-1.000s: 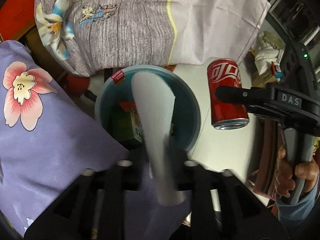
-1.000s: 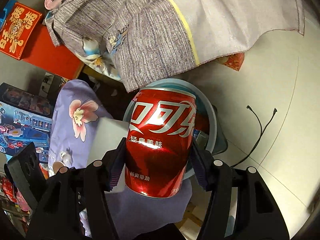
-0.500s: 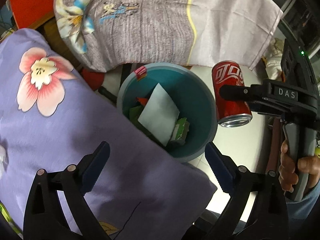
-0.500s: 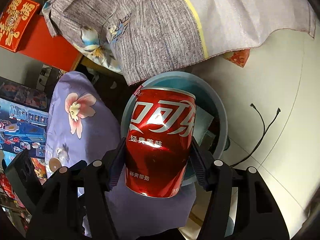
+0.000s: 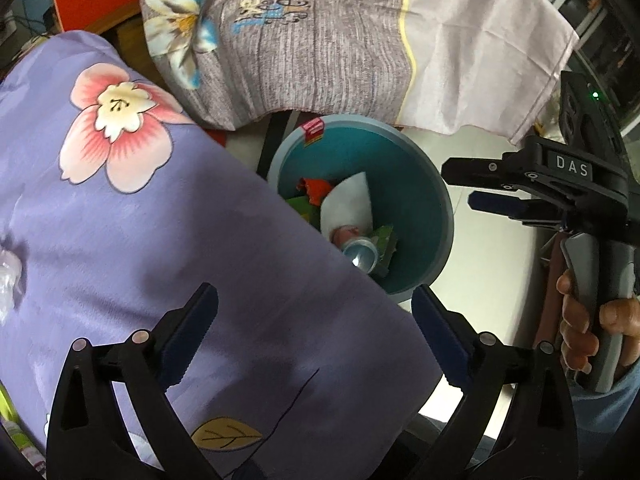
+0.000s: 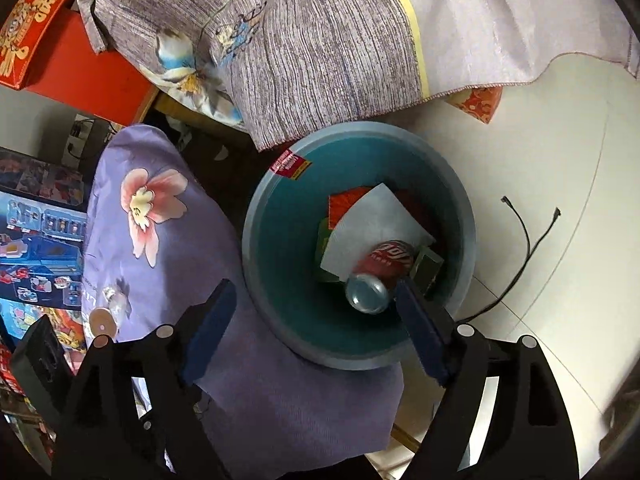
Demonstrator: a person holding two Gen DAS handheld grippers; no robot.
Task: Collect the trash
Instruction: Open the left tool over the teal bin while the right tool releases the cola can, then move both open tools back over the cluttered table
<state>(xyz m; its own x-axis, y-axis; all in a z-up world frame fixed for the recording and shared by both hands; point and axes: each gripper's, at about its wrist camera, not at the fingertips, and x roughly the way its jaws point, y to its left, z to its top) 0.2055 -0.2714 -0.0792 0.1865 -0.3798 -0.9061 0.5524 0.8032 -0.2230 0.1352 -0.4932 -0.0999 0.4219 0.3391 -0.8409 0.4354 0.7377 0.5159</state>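
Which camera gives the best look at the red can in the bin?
The right wrist view: the can shows its red side and silver end. In the left wrist view, only its end peeks out, blurred.

Teal bin, red can, floral fabrics

The bin is teal inside with a grey-blue rim; in it lie a red can with white lettering, white paper and red and green scraps. Left of frame, a lilac cushion bears a pink-and-cream flower; the grey striped cloth above has a yellow band.
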